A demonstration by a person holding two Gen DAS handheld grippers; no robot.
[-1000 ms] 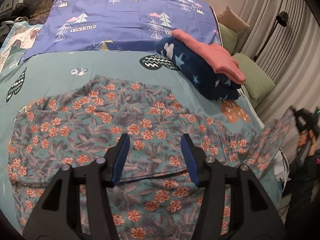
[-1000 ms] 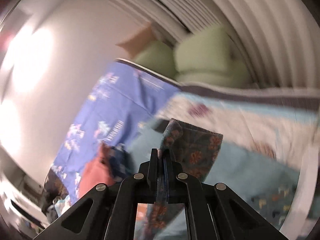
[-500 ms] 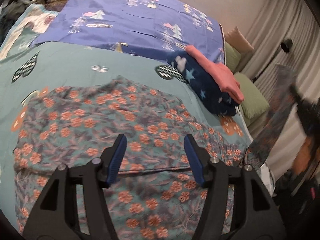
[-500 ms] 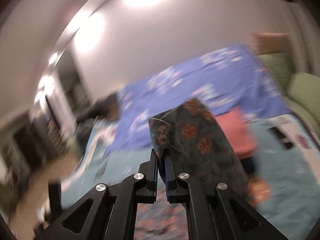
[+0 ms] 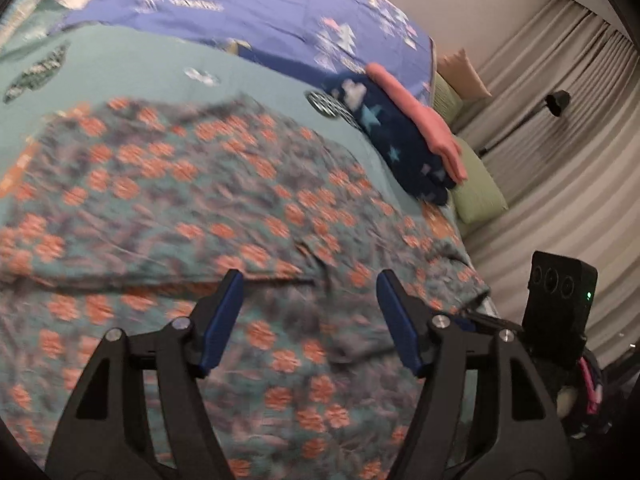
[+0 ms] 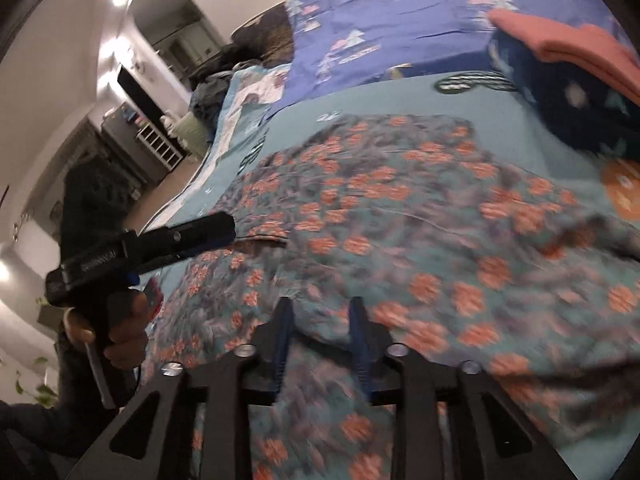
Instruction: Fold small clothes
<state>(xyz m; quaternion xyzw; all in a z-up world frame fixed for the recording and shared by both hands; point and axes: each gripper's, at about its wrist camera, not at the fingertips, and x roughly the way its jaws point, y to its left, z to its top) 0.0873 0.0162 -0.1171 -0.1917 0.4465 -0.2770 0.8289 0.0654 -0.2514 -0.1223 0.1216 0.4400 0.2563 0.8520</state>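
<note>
Floral garment spread on the bed, side flap just folded in

The bed (image 5: pixel 132 64) carries the floral garment (image 5: pixel 224 200); both claws are opening, left claw (image 5: pixel 310 322) and right claw (image 6: pixel 318 340) grasping nothing. Best smooth the folded edge flat before the next fold.

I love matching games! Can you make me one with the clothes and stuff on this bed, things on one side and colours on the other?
Things:
1. spread-out garment
2. top folded cloth
3. folded cloth underneath
4. pillow

Colours:
A. dark blue with stars
B. light green
C. teal with orange flowers
D. pink

Pairs: 1-C, 2-D, 3-A, 4-B
</note>
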